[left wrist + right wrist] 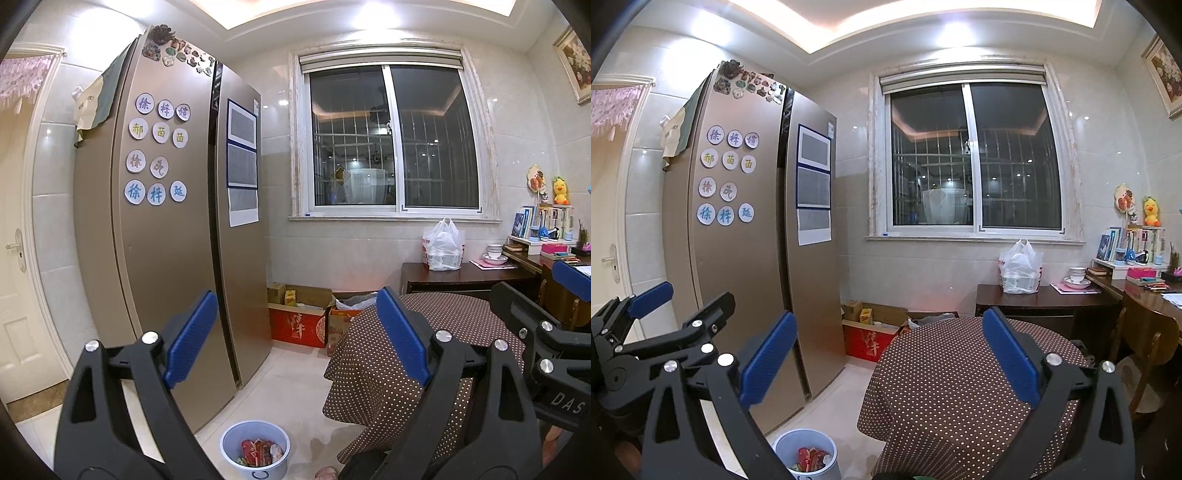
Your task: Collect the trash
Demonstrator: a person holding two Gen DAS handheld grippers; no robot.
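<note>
A small pale blue bin stands on the floor between the fridge and the table, with red and mixed wrappers inside. The right wrist view shows the same bin low in the frame. My left gripper is held level above the floor, jaws wide open, nothing between its blue pads. My right gripper is also wide open and empty, facing the round table with its brown dotted cloth. Each gripper shows at the edge of the other's view.
A tall bronze fridge fills the left. Cardboard boxes sit under the window. A dark side table carries a white plastic bag. A desk with books and bowls is at far right, a wooden chair beside it.
</note>
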